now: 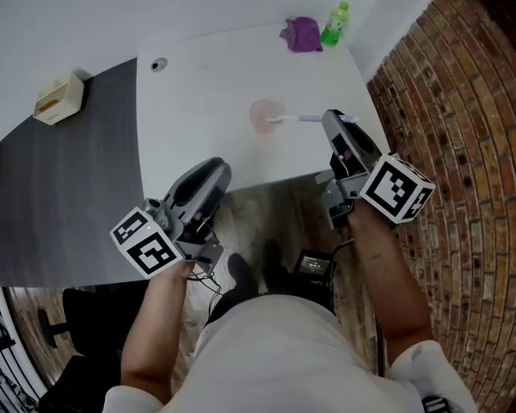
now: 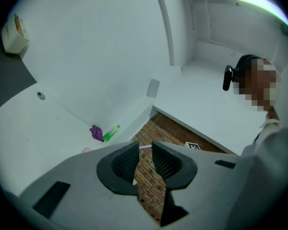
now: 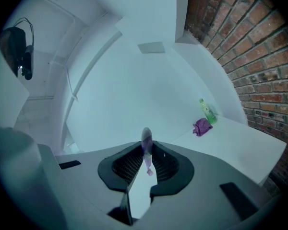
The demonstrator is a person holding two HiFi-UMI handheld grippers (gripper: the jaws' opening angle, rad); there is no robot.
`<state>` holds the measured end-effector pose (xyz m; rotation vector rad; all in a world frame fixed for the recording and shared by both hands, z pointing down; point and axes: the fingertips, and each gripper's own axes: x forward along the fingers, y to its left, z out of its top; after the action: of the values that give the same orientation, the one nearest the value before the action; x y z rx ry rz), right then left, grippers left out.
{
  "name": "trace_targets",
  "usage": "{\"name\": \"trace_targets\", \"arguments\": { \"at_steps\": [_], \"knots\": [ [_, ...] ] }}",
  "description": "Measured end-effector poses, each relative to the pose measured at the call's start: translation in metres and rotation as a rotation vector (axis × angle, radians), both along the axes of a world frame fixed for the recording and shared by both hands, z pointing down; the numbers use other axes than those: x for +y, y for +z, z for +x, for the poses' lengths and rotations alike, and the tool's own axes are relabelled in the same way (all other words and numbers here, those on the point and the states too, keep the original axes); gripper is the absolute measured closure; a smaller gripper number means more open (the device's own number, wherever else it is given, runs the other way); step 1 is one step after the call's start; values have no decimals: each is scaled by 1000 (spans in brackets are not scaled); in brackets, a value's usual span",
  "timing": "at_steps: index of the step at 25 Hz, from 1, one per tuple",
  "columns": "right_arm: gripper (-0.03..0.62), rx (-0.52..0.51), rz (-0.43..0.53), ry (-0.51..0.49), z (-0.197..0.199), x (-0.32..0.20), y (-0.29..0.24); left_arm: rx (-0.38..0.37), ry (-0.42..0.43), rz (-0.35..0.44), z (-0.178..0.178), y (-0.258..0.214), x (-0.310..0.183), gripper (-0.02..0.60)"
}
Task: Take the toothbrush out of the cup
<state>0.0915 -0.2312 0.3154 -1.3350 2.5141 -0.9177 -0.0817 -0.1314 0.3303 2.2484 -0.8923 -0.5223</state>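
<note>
The right gripper (image 1: 335,120) has its 2 jaws pressed onto the toothbrush (image 1: 299,119), pinching the purple handle near its end. The brush runs out ahead of the jaws, with its far end at the rim of the cup (image 1: 264,113). Whether that end has cleared the rim, I cannot tell. The left gripper (image 1: 211,175) hangs behind the table (image 1: 198,84) edge, jaws slightly spread and empty.

The pinch sits far out on a thin handle, so the brush could pivot or slip. A sideways pull could catch the rim and tip the cup, which nothing steadies.
</note>
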Motion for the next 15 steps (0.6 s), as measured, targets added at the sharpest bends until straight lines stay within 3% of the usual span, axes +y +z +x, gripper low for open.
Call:
{"name": "trace_targets", "arguments": {
  "at_steps": [15],
  "knots": [
    [530,-27,67,-45,7,30,-30,18,-6,24,0,-22,24,517]
  ]
}}
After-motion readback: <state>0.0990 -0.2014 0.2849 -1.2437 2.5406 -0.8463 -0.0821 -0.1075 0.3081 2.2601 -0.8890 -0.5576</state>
